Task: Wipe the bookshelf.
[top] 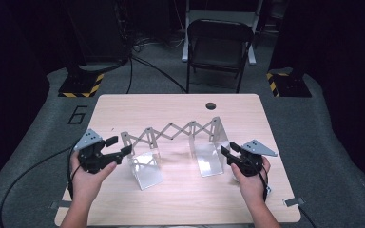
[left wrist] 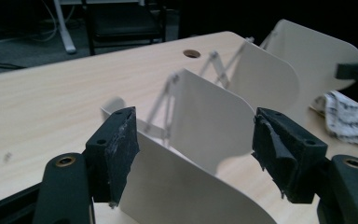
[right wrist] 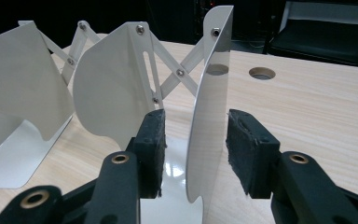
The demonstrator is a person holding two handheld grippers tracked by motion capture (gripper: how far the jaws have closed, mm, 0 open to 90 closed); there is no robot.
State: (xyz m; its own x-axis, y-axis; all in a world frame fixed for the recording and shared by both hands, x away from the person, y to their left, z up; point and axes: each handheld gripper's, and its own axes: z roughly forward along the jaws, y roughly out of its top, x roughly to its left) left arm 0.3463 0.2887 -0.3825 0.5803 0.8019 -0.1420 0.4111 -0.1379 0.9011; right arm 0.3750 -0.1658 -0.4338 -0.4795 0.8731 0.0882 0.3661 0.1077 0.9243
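Both grippers open: left gripper [top: 115,146] and right gripper [top: 230,150] straddle rack [top: 171,130] plates unclamped; cloth [left wrist: 349,116] nearby; chair [top: 218,45] beyond table [top: 180,199].

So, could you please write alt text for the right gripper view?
The right tongs stand open astride the upright end plate of a white expanding metal book rack, the pads clear of it. Scissor links join it to further plates on the wooden table.

Rack [top: 171,142] on table [top: 180,204]
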